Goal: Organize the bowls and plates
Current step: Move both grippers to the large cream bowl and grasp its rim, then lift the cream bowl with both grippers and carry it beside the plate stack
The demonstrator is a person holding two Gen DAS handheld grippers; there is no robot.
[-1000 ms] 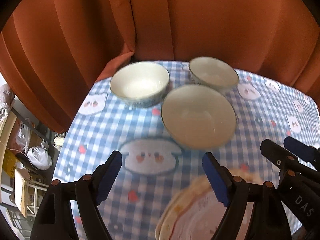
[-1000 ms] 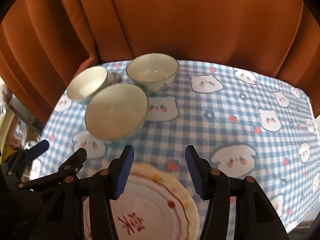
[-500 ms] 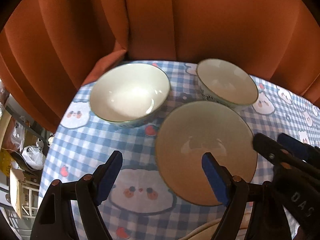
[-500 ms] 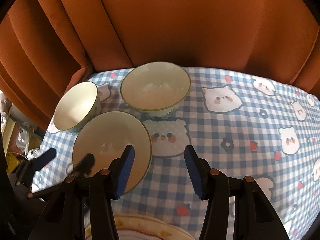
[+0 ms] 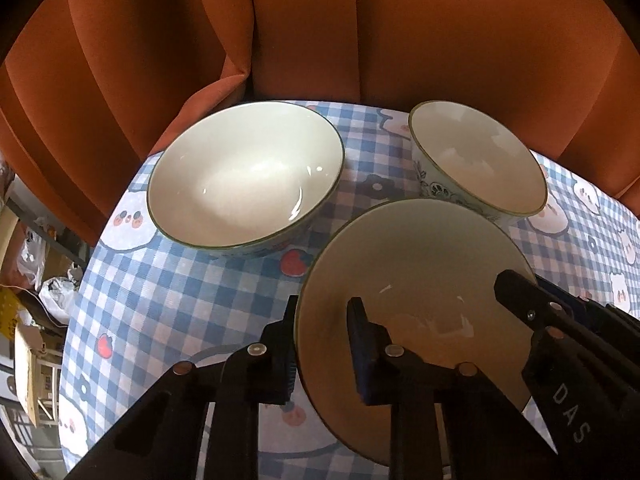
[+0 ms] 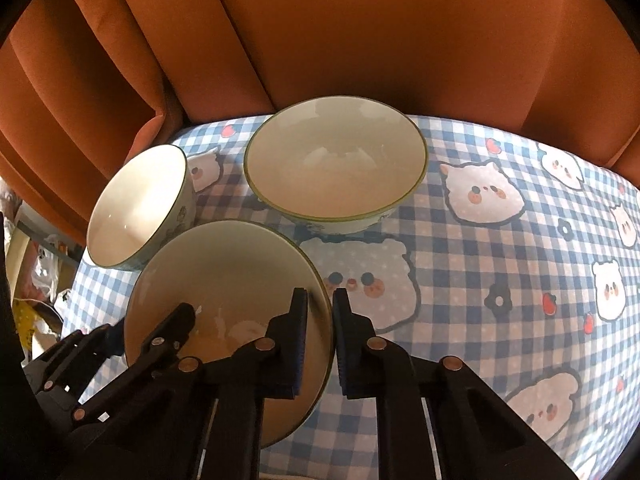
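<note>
Three bowls sit on the checked tablecloth [image 6: 500, 240] in front of an orange curtain [image 5: 360, 32]. Largest first: the near bowl [image 5: 420, 264], flanked on both sides, the left gripper [image 5: 322, 340] and the right gripper [image 6: 320, 336] having just clamped down, each with one pad inside and one outside the rim, on opposite edges. Behind it to the left, the wide bowl [image 5: 244, 176]; to the right, the smaller patterned bowl [image 5: 476, 156], close behind the gripped rim. A lift looks next, and that small bowl is the near neighbour to clear.
</note>
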